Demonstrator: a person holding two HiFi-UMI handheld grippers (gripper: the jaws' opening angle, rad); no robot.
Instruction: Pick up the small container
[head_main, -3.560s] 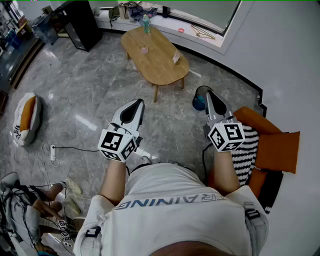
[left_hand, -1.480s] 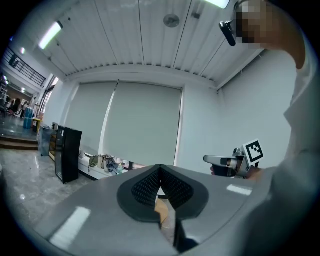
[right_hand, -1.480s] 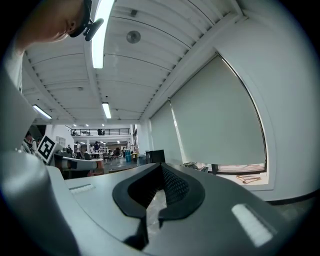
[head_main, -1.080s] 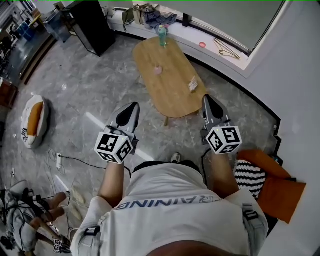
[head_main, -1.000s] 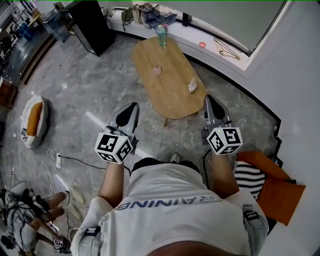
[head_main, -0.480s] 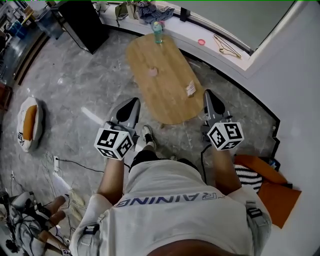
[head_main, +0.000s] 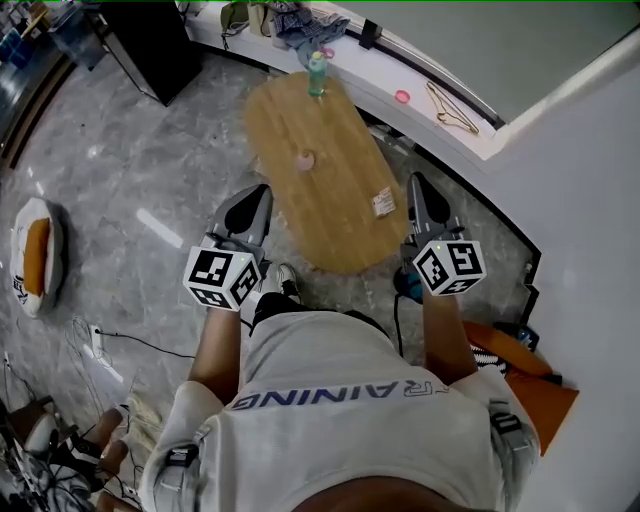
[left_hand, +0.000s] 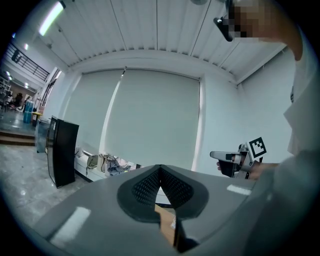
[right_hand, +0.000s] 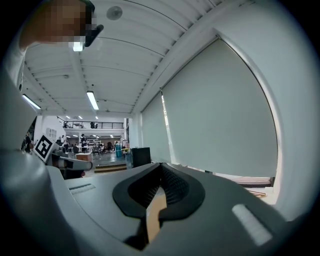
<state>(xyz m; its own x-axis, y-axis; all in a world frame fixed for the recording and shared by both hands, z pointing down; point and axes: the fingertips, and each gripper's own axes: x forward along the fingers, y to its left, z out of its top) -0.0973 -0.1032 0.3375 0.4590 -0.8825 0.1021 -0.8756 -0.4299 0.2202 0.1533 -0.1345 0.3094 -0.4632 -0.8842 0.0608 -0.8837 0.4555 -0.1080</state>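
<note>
Plainly left fingers (left_hand: 145, 188), right fingers (right_hand: 175, 187) together.

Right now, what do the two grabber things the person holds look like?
The left gripper and right gripper are grey pointed wedges with black ribbed pads, each carrying a white cube with black square markers. The person wears a white short-sleeved T-shirt.

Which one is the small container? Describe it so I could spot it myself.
Find the oval wooden table in front of the person. Near its middle sits a small pink container. The green bottle at the far end is taller, and the white packet lies flat.
</note>
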